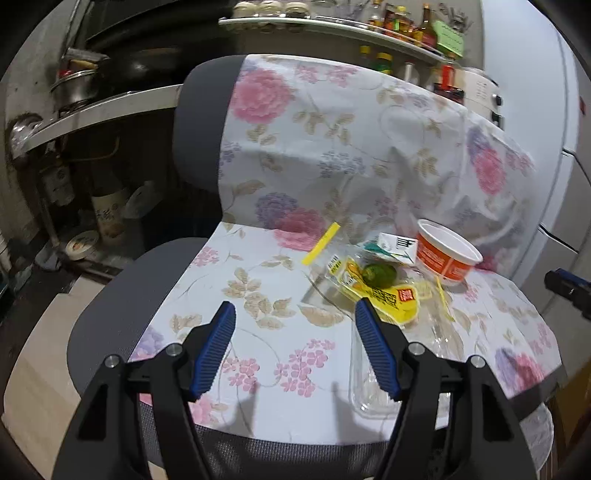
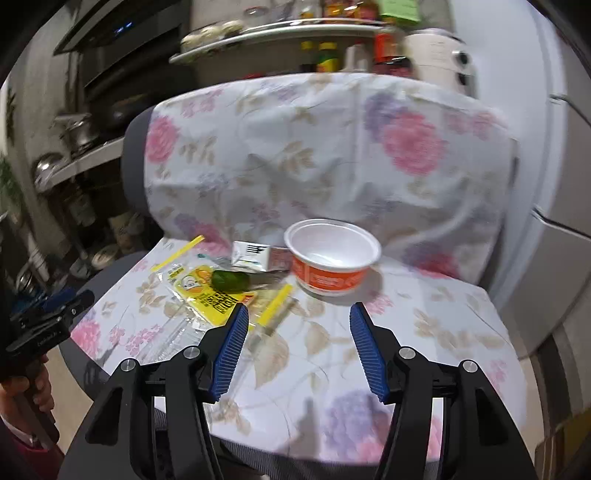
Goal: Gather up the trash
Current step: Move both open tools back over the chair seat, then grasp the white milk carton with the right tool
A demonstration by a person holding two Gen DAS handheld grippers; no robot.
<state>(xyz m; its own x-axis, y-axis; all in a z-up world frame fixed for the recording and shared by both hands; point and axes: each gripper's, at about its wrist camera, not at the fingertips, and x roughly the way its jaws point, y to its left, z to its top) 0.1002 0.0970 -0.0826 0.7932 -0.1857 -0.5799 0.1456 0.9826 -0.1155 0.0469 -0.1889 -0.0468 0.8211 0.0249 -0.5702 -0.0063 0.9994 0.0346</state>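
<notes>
Trash lies on a chair seat covered with a floral cloth [image 1: 280, 280]. An orange and white paper bowl [image 1: 447, 254] [image 2: 332, 262] stands upright and empty. Beside it are a small white carton [image 1: 397, 245] [image 2: 253, 254], a green lime [image 1: 380, 275] [image 2: 231, 280], a yellow wrapper [image 1: 384, 295] [image 2: 207, 291], a yellow strip [image 1: 320, 243] [image 2: 177, 253] and clear plastic packaging [image 1: 373, 373] [image 2: 173, 332]. My left gripper [image 1: 295, 314] is open and empty, above the seat, left of the trash. My right gripper [image 2: 298, 314] is open and empty, just short of the bowl.
The chair's cloth-covered backrest [image 1: 332, 140] rises behind the trash. Kitchen shelves with pots [image 1: 74, 88] and bottles [image 1: 406, 26] stand behind. A white fridge [image 2: 546, 184] is at the right. The left gripper's body [image 2: 40, 325] shows at the left edge of the right wrist view.
</notes>
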